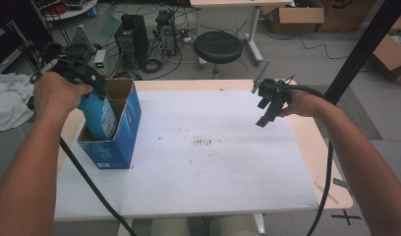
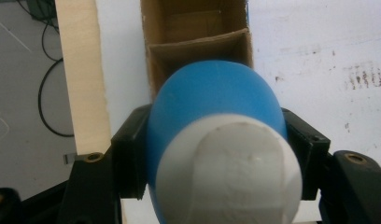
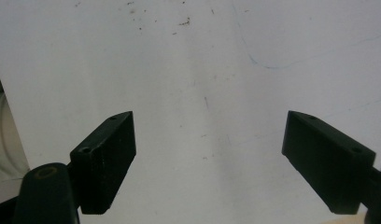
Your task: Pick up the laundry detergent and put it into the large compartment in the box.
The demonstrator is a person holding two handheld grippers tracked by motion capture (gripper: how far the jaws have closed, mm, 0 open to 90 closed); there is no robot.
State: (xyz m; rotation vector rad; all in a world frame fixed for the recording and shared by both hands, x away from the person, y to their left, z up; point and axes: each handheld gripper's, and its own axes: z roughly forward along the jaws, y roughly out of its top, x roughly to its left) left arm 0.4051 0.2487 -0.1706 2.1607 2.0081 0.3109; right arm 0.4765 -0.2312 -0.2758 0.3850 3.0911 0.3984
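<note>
Left gripper (image 1: pixel 93 81) — clamped on blue bottle (image 1: pixel 98 114), half inside the blue carton (image 1: pixel 121 142) at the table's nine o'clock. Best lowered straight, clear of the divider (image 2: pixel 198 44), which the left gripper view reveals. Right gripper (image 1: pixel 268 105) — jaws apart, empty, hovering at two o'clock.

The left gripper (image 1: pixel 93 91) points down over the blue box (image 1: pixel 125 137), its jaws clamped on a blue bottle (image 1: pixel 98 115). Well right of the box, the right gripper (image 1: pixel 266 114) hangs with jaws wide apart.
</note>
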